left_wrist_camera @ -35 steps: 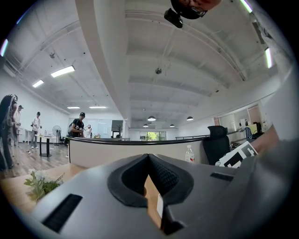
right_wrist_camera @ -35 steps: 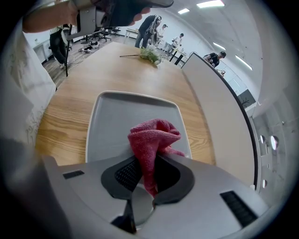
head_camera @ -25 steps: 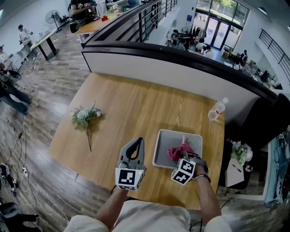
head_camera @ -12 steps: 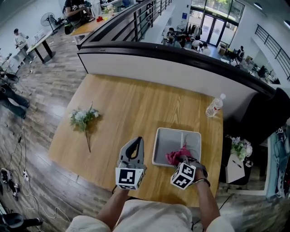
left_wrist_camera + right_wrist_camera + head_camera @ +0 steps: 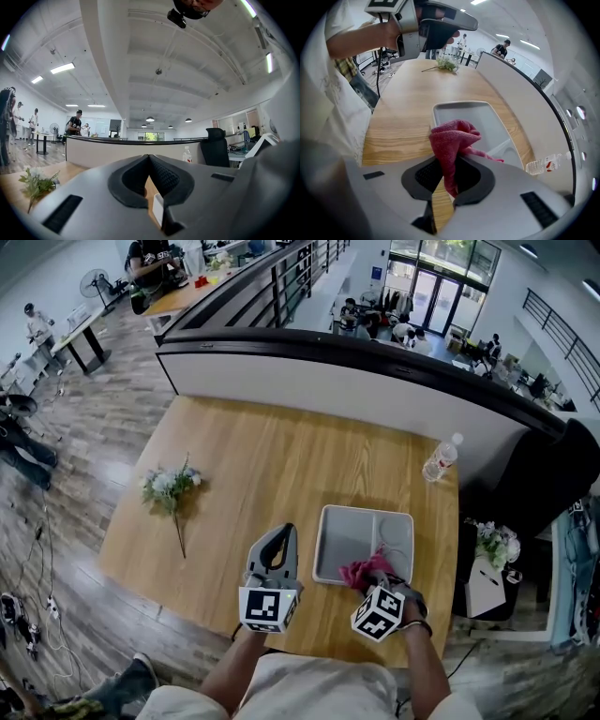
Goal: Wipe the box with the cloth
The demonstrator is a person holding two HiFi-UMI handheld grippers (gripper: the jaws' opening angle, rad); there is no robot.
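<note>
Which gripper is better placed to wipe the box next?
Right. The right gripper is shut on the pink cloth at the near edge of the grey box; the left gripper is shut, empty, beside the box.

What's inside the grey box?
Only the pink cloth, pinched by the right hand-held gripper, over the near edge of the box. The rest shows bare grey. The bit beneath the cloth is hidden.
</note>
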